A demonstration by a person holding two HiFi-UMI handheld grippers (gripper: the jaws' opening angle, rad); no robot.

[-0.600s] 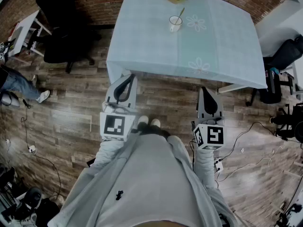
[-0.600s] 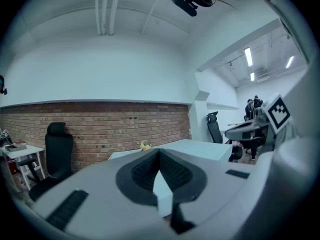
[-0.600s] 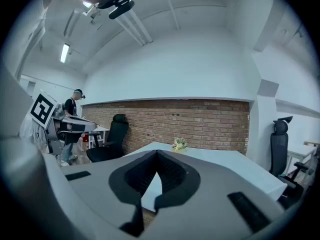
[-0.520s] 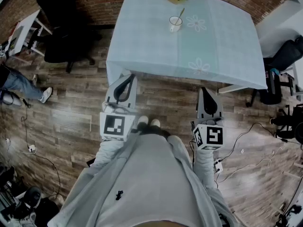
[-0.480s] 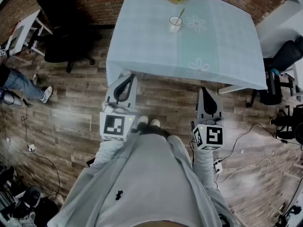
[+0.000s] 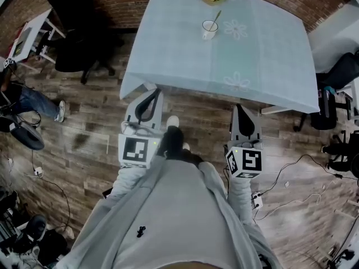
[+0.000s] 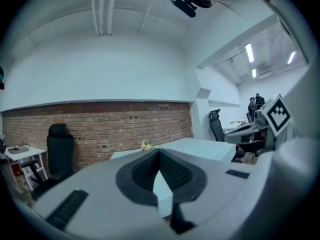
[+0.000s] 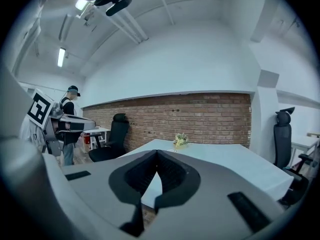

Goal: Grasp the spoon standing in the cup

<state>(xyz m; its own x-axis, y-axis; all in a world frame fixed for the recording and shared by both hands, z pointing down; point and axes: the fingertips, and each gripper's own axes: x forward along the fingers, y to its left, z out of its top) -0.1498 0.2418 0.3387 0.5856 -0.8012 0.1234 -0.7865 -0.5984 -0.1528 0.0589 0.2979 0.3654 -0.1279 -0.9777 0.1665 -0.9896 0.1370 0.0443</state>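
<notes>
Brick-walled room, a cloth-covered desk (image 6: pixel 269 55). The cup (image 6: pixel 209 30) stands on it, the spoon (image 6: pixel 216 17) leaning inside. Left tongs (image 6: pixel 150 92) and right tongs (image 6: pixel 240 107) hang pressed together, empty, well short of the cup. Advance, spread one pair, and pinch the handle above the cup's rim.

White cup (image 6: pixel 209 29) upright on table; spoon (image 6: pixel 215 18) inside (leaning).

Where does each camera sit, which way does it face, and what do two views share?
Head view: on the head, steeply down at the pale blue clothed table, white cup, spoon; grey torso, left gripper, right gripper show.
Left gripper view: on the left gripper, facing along its shut jaws toward the table and red brick wall.
Right gripper view: likewise along the right gripper's shut jaws.
Shared: both gripper views show the yellow flowers.
</notes>
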